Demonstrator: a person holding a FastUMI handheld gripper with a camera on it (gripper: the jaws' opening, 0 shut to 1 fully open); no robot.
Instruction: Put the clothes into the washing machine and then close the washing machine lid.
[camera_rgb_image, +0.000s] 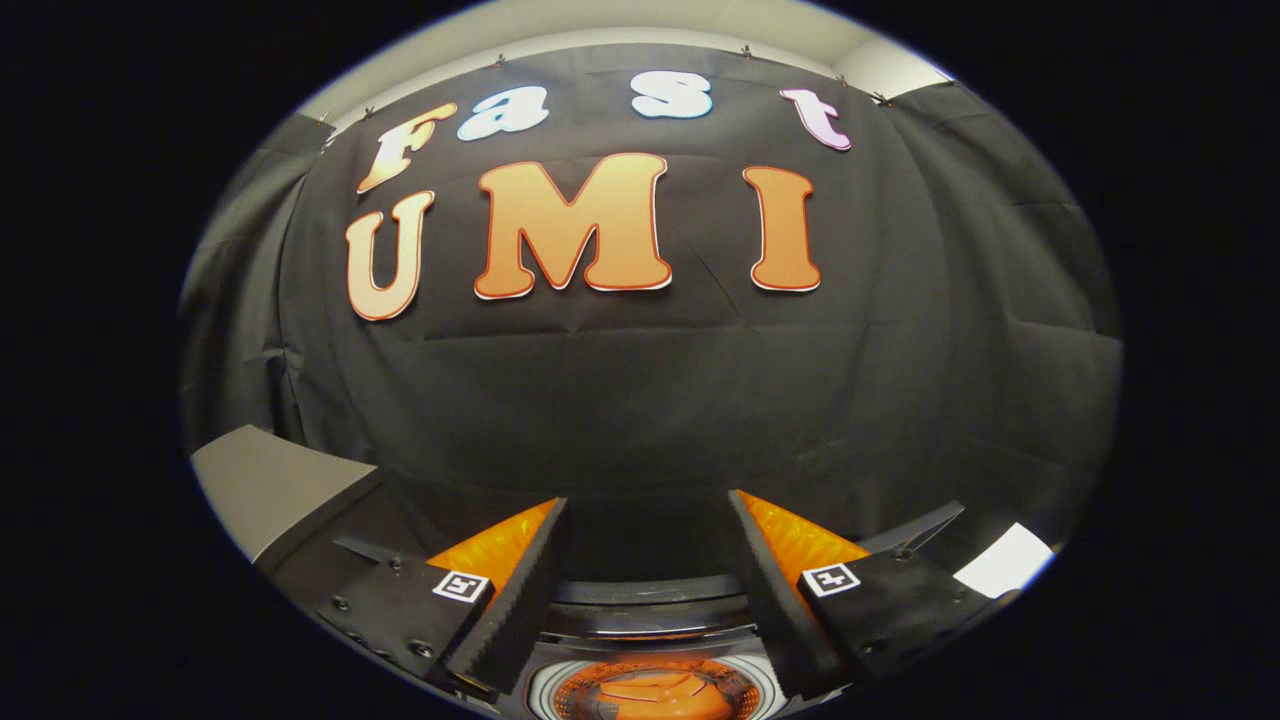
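Black cloth hangs across the back of the booth, matte and lightly creased, with a pale wall strip above it. Seen from the gripper's own camera, the washing machine sits low, right beneath the tool, its round drum mouth ringed by a pale rim. Inside the drum lies an orange garment, so the clothes look to be already in; I can't make out its folds clearly. It should handle as soft, light, limp cloth, best pinched at a bunched fold if it needs tucking. A dark curved band along the machine's far edge may be the lid, likely rigid, smooth plastic, best caught by its front lip; I can't tell whether it stands up or lies back. The gripper hangs above the drum with its ridged, wedge-shaped fingers spread wide and nothing between them. Left of the machine is a grey slab; to its right, a white patch.
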